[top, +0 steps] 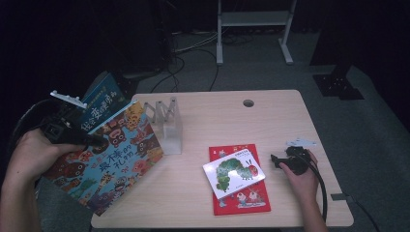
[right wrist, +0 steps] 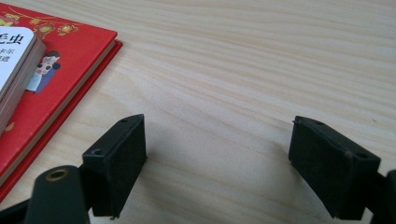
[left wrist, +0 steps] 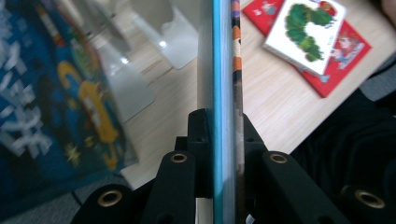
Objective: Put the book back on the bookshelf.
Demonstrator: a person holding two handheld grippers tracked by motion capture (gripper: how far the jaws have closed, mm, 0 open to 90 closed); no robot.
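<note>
The big picture book (top: 109,159) with the bright animals on its cover was tilted up at the left edge of the desk (top: 193,198), half hanging past it. The left gripper (top: 92,139) was clenched on the book's upper edge. In the left gripper view the book's thin edge (left wrist: 227,70) ran straight up between the two black fingers (left wrist: 198,135), and they pressed it from both sides. A second book, a blue book (top: 99,108), stood just behind the big one, near the same hand; I could not tell if it was gripped too.

Just beside the big book stood a clear book stand (top: 167,125) with upright dividers. It had no books in it, as far as I could see.

Farther right, a red book (top: 241,195) lay flat on the desk with a small white caterpillar book (top: 233,175) lying on top of it. The right gripper (top: 276,161) rested low on the desk just to the right of that pile. Its fingers (right wrist: 116,158) were spread wide apart and held nothing.

So I think the job was putting books into the stand, and it was only starting. One book was lifted but not yet in a slot. The two flat books had not been picked up.
</note>
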